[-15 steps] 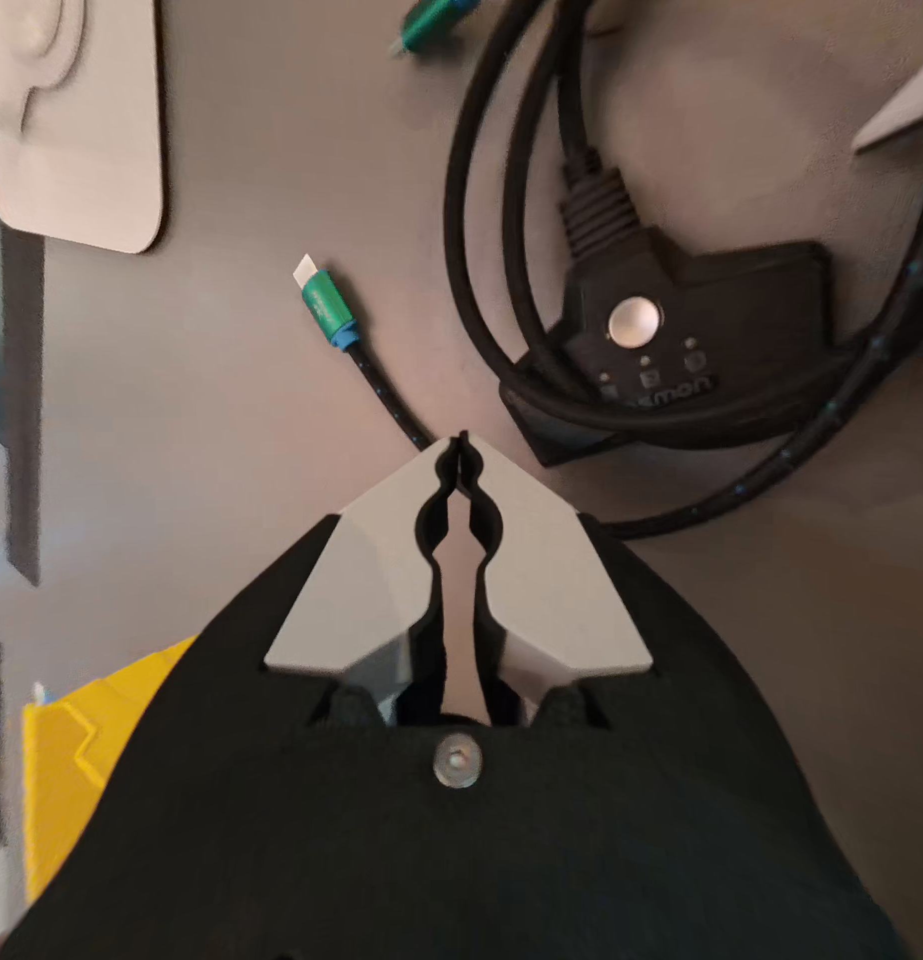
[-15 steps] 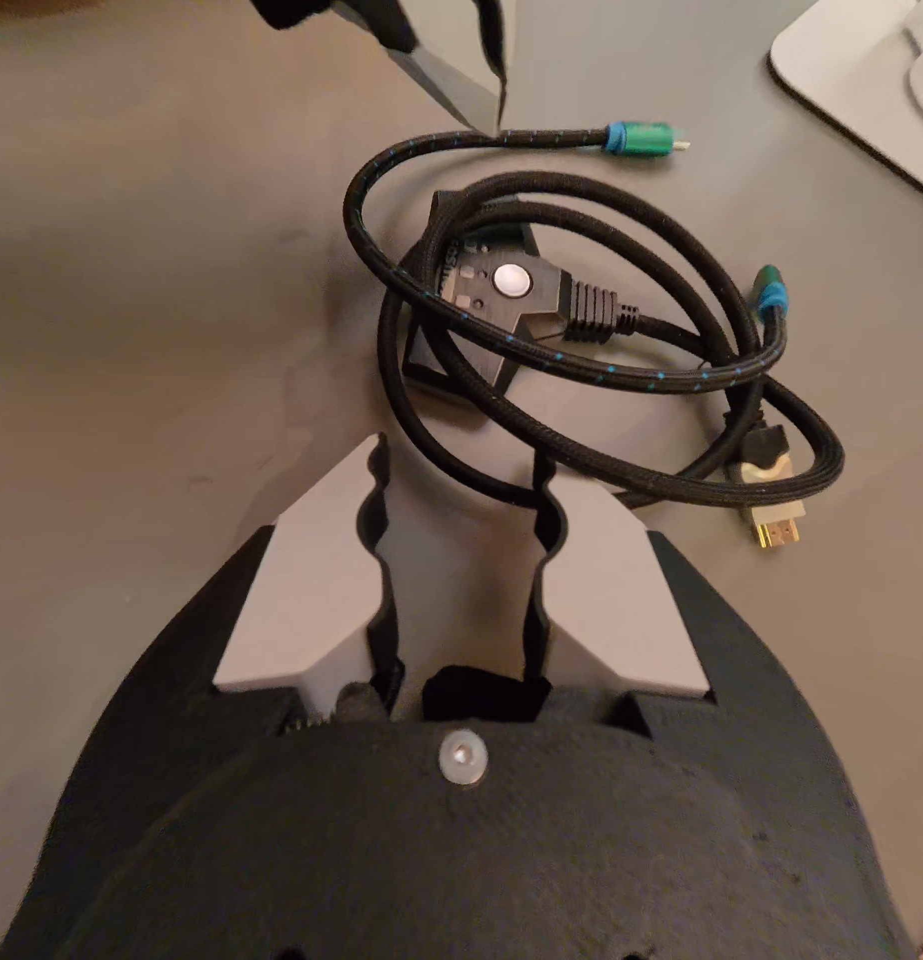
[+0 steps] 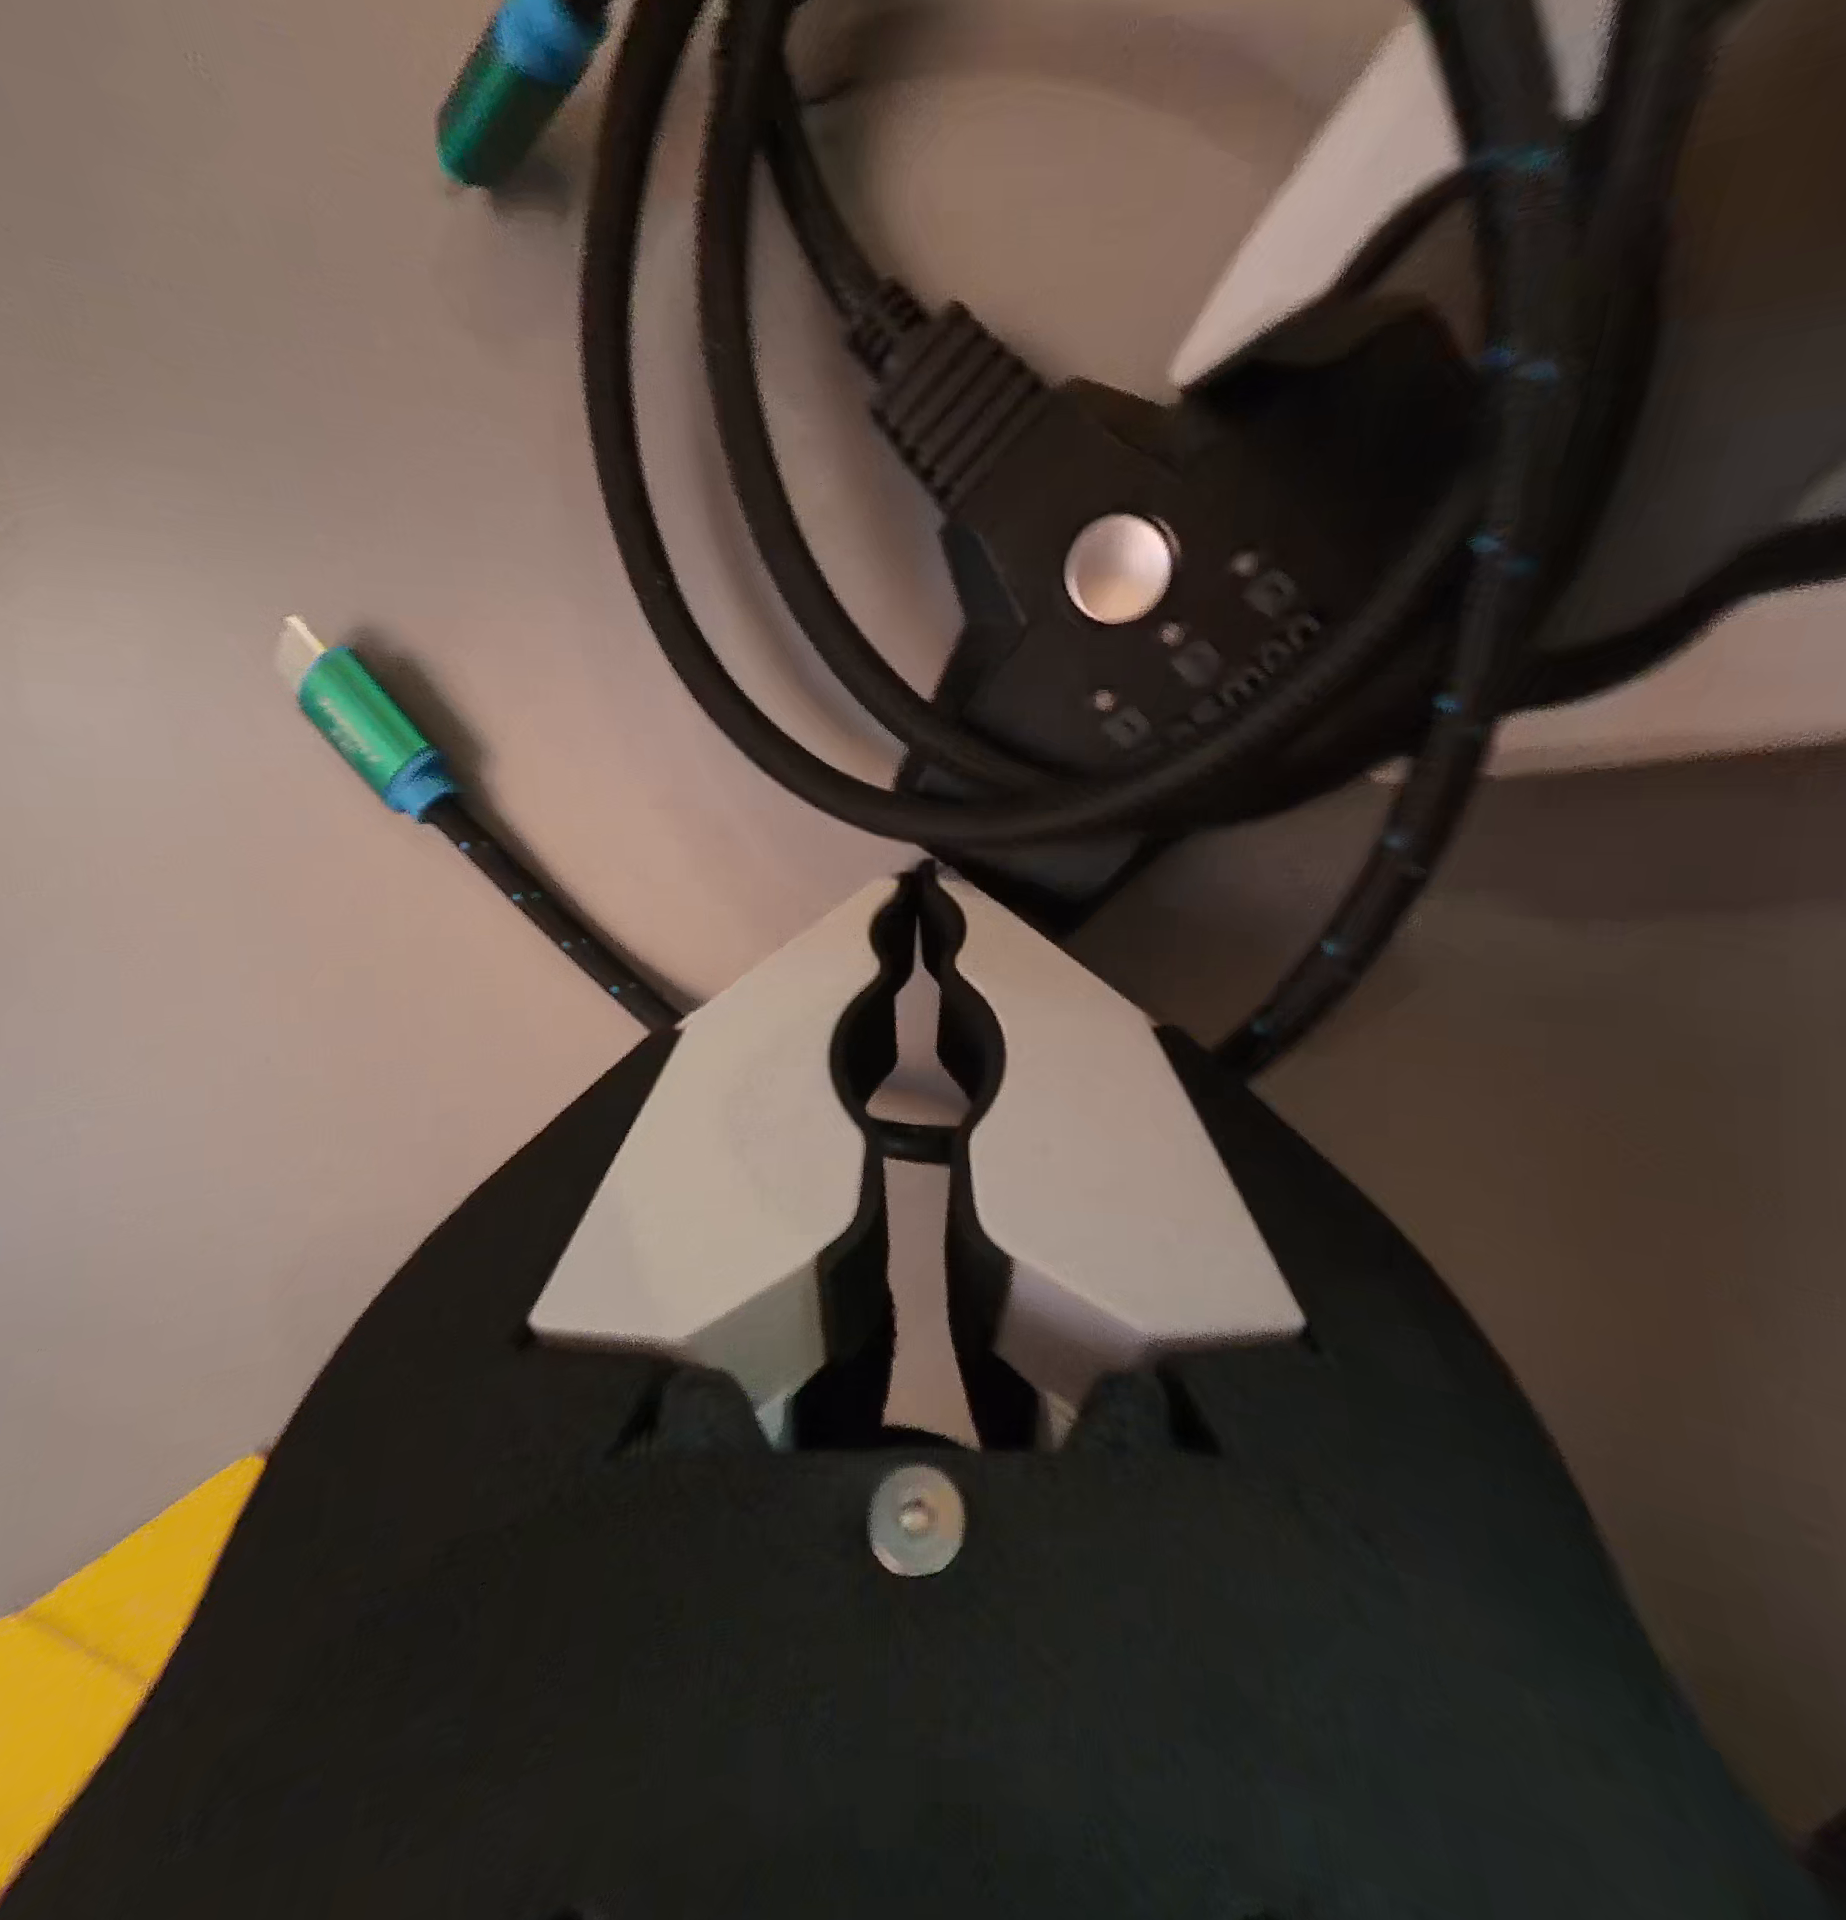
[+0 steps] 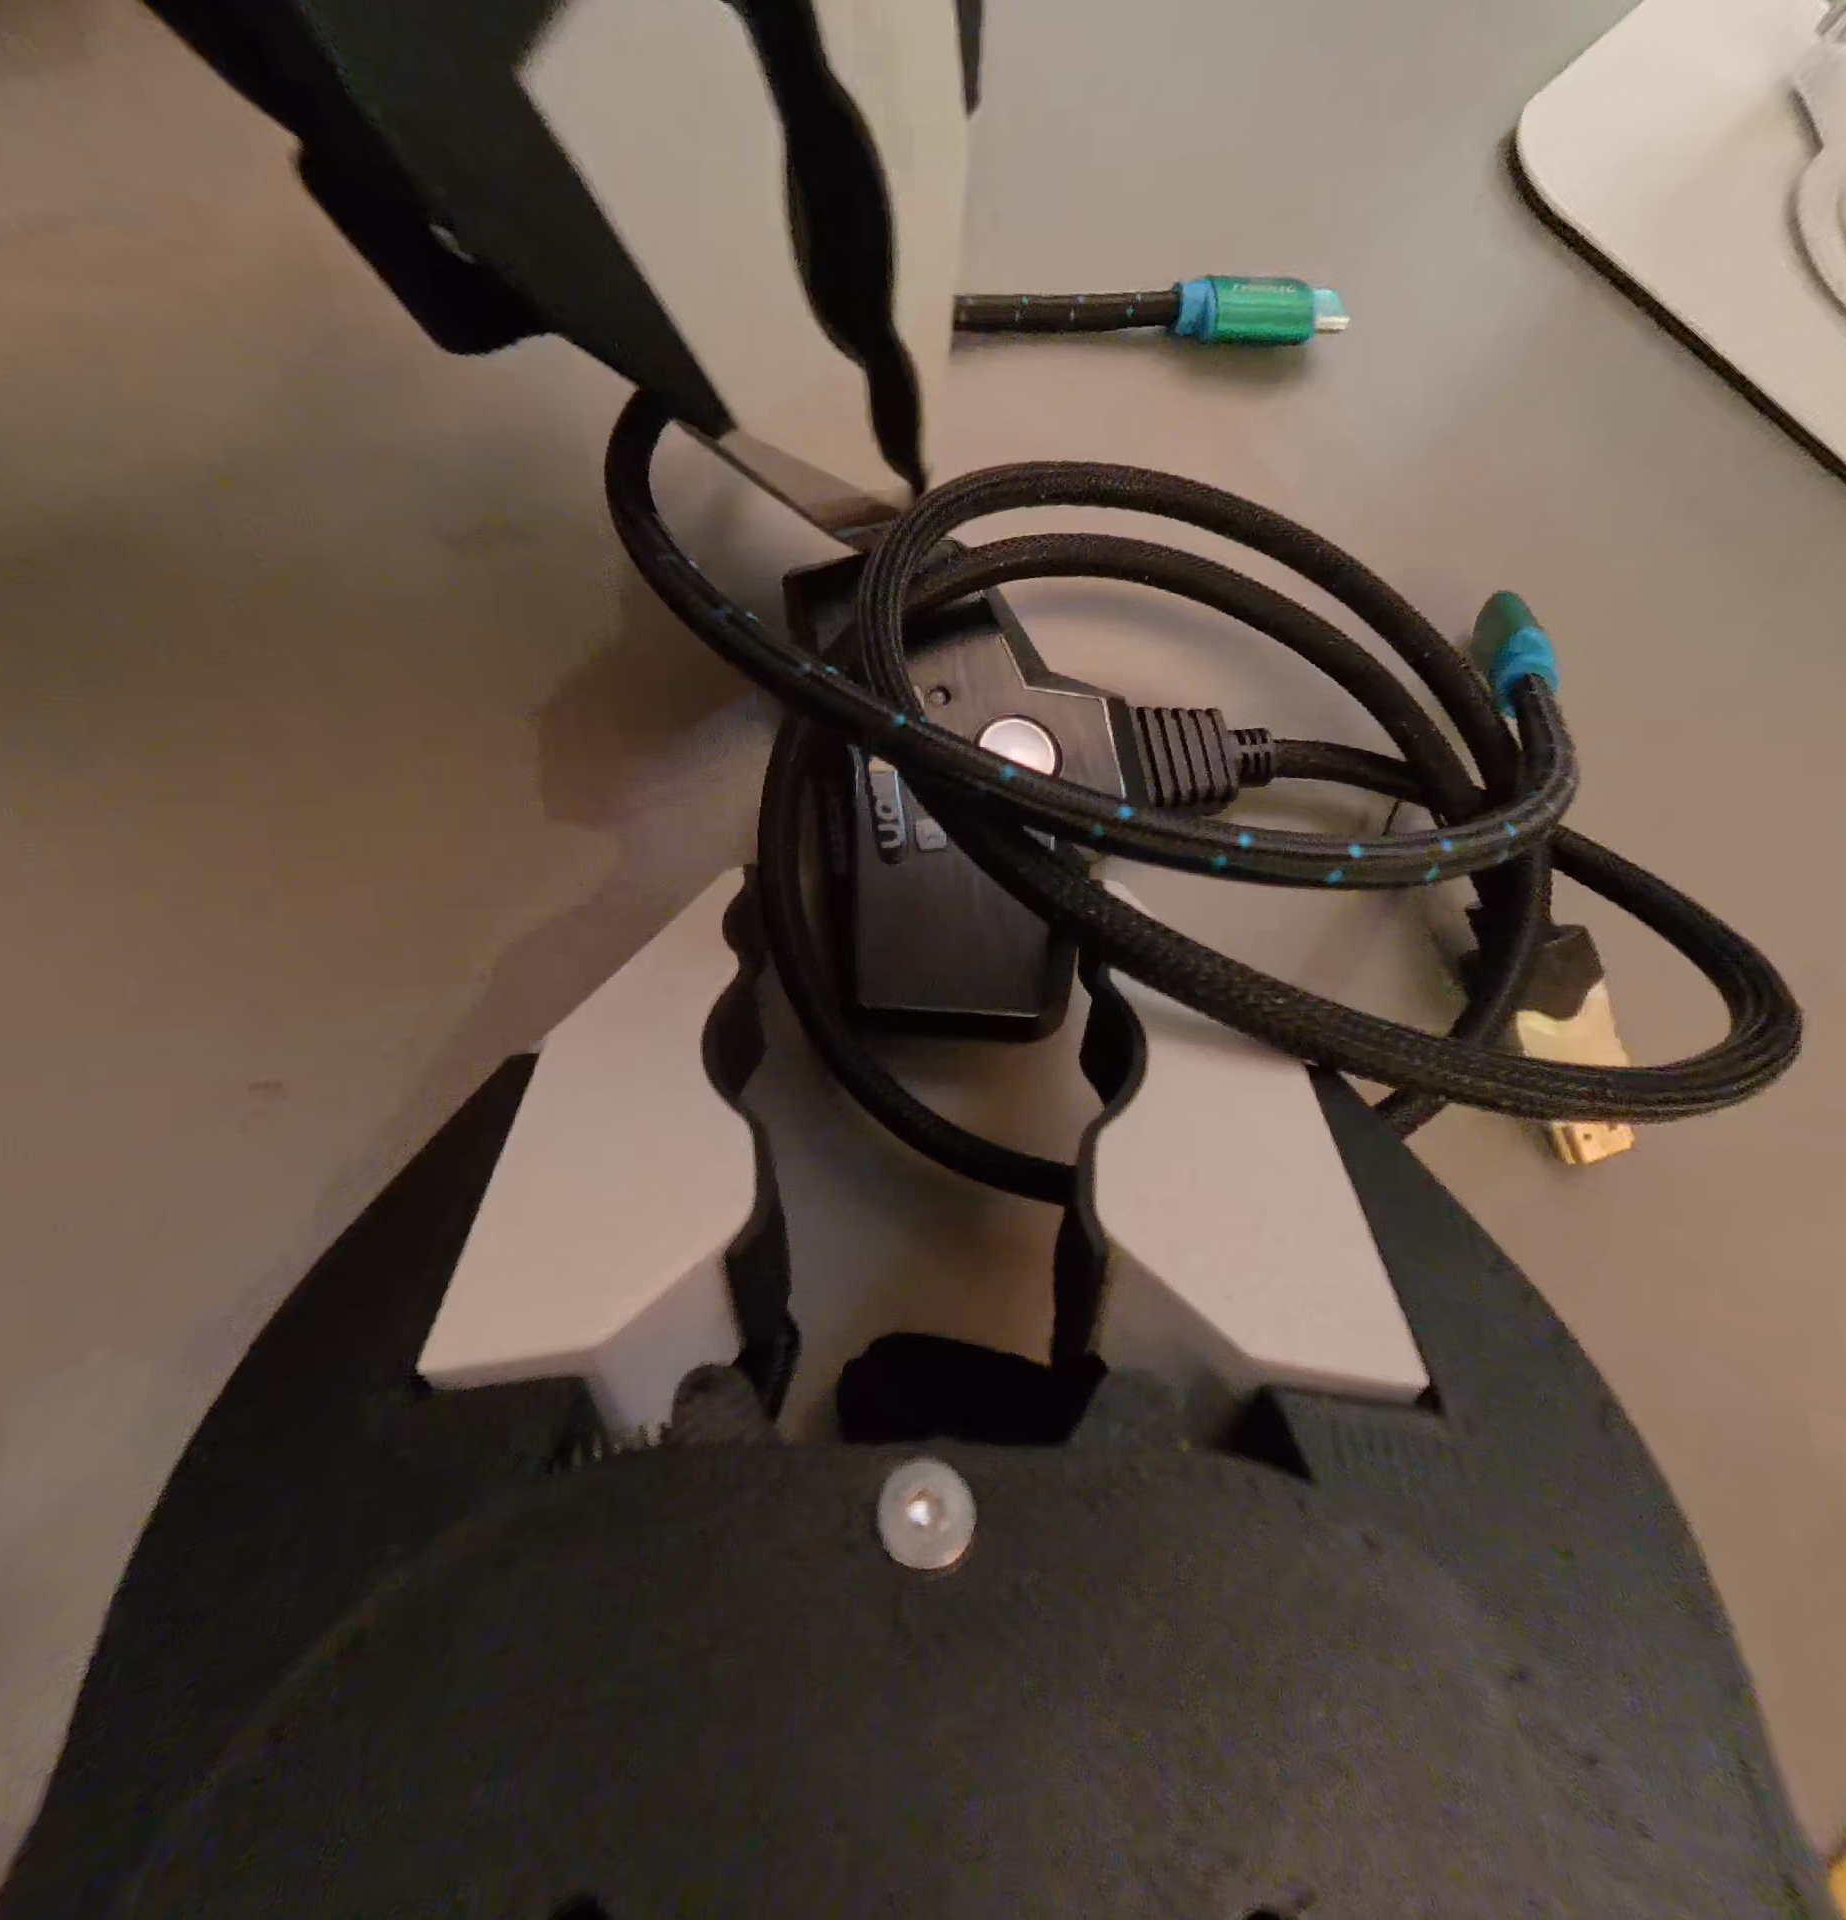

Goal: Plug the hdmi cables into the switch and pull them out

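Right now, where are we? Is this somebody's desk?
Probably a desk or office worktable. A plain grey tabletop holds a black HDMI switch tangled in braided cables, and what looks like a pale mouse pad sits at one corner.

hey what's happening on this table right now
A person is working two handheld grippers over a black HDMI switch tangled in braided cables. The right gripper, jaws open, straddles the near end of the switch. The left gripper, jaws shut, is at the cable loop opposite. Both green plugs lie loose, not yet plugged in.
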Motion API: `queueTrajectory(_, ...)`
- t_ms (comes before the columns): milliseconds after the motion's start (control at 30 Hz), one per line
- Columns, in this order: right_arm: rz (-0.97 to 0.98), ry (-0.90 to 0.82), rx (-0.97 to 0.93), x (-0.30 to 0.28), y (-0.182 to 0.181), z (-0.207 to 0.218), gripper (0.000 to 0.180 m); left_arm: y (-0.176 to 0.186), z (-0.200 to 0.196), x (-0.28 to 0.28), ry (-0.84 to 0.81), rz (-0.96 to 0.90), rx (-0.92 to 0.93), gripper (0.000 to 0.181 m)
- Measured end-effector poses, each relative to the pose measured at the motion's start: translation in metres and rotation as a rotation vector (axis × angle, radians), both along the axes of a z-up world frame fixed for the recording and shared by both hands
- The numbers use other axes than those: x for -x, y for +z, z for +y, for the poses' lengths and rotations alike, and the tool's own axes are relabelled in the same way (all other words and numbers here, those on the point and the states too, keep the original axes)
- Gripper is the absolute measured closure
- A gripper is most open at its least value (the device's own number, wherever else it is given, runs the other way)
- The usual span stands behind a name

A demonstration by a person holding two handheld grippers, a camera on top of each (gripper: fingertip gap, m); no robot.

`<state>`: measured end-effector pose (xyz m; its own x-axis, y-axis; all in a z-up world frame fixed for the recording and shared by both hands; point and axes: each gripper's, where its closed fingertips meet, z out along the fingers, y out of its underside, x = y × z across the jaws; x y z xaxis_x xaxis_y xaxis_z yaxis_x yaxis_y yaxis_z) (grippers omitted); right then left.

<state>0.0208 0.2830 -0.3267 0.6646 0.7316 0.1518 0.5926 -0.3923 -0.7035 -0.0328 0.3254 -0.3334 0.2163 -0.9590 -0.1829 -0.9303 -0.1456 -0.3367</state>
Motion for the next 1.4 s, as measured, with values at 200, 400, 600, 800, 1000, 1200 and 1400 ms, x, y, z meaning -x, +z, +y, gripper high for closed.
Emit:
queueTrajectory(200, -0.051, 0.084, 0.081, -0.014, -0.001, 0.004, 0.120, 0.000, -0.030, -0.007, -0.047, -0.021, 0.032, 0.181)
queueTrajectory(400, -0.122, 0.194, 0.126, -0.015, -0.002, 0.012, 0.115, 0.001, -0.059, -0.026, -0.104, -0.077, 0.060, 0.181)
queueTrajectory(600, -0.132, 0.197, 0.144, -0.016, -0.002, 0.010, 0.116, 0.020, -0.059, -0.014, -0.037, -0.199, 0.093, 0.181)
queueTrajectory(800, -0.193, 0.163, 0.188, -0.033, -0.002, 0.004, 0.106, 0.045, -0.019, 0.040, 0.235, -0.229, 0.048, 0.181)
queueTrajectory(1000, -0.213, 0.167, 0.208, -0.038, 0.006, -0.006, 0.104, 0.016, 0.004, 0.083, 0.468, -0.101, -0.015, 0.173)
queueTrajectory(1200, -0.206, 0.171, 0.215, -0.038, 0.006, -0.011, 0.106, 0.003, -0.003, 0.083, 0.621, -0.190, 0.099, 0.140)
queueTrajectory(1400, -0.200, 0.166, 0.209, -0.040, 0.009, -0.011, 0.107, 0.000, -0.001, 0.078, 0.630, -0.181, 0.101, 0.138)
